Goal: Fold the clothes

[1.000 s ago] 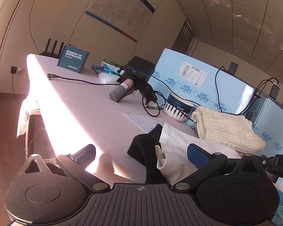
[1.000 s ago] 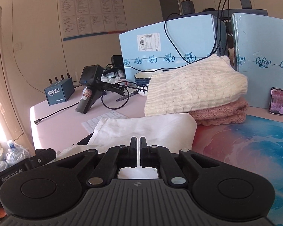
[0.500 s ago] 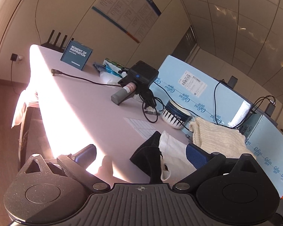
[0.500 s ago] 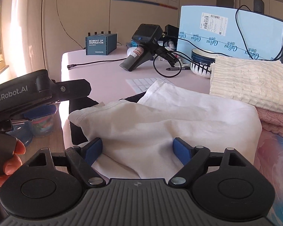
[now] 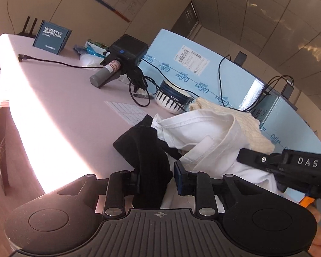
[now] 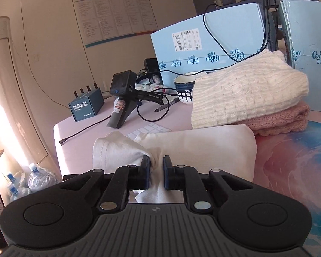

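A crumpled white garment (image 5: 203, 132) lies at the near edge of the pink table (image 5: 64, 98), partly over a black garment (image 5: 143, 145). My left gripper (image 5: 157, 180) is shut on a fold of the black garment, which fills most of the gap between its fingers. In the right wrist view the white garment (image 6: 203, 143) bunches into my right gripper (image 6: 156, 171), which is shut on a pinch of it. The right gripper's black body (image 5: 289, 165) shows at the right of the left wrist view. A folded cream knit sweater (image 6: 246, 90) rests on a folded pink knit (image 6: 284, 120).
Behind the clothes stand a striped bowl (image 5: 173, 100), a spare handheld gripper (image 5: 117, 64) with looped cable, a dark blue box (image 5: 52, 37) and large light-blue cartons (image 5: 192, 64). A colourful mat (image 6: 299, 160) covers the right side. Water bottles (image 6: 36, 177) sit on the floor to the left.
Both grippers went from wide open half a second ago to shut: the left on the black garment, the right on the white one. The white garment is now more bunched.
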